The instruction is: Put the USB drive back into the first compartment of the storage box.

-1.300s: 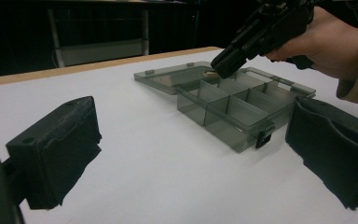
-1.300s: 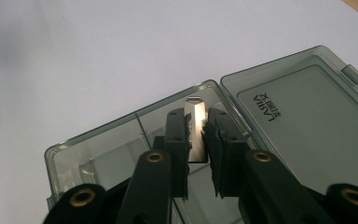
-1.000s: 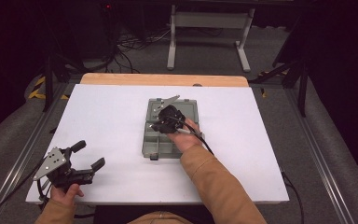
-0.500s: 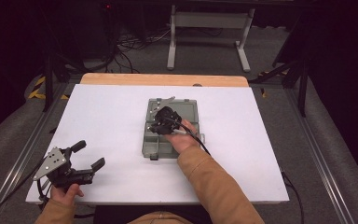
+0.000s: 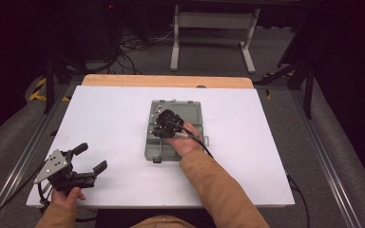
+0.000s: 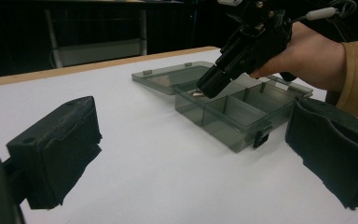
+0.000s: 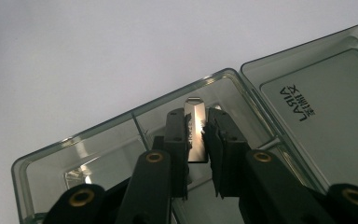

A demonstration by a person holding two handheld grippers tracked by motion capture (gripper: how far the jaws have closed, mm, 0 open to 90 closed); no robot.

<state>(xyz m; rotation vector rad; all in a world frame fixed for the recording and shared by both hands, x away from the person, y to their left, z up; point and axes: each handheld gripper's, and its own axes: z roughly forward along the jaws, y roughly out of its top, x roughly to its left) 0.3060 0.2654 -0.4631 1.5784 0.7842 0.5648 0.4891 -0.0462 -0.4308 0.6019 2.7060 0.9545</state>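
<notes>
A grey see-through compartment box (image 5: 150,153) lies open mid-table, its lid (image 5: 192,110) flat behind it. My right gripper (image 5: 158,121) points down into a compartment near the hinge. In the right gripper view it (image 7: 196,122) is shut on a small shiny metal piece (image 7: 195,108), which stands upright between the pads inside the box (image 7: 102,127), with the lid (image 7: 321,93) to the right. The left gripper view shows the right gripper (image 6: 207,88) dipping into the box (image 6: 233,133). My left gripper (image 5: 90,157) rests at the front left, open and holding nothing (image 6: 191,154).
The white table top (image 5: 100,118) has a wooden strip (image 5: 166,80) along its far edge. Cables and a metal stand (image 5: 214,28) sit on the floor beyond. Something shiny (image 7: 77,177) glints in the neighbouring compartment.
The right gripper has edged slightly left over the box and stays shut. The left gripper has not moved.
</notes>
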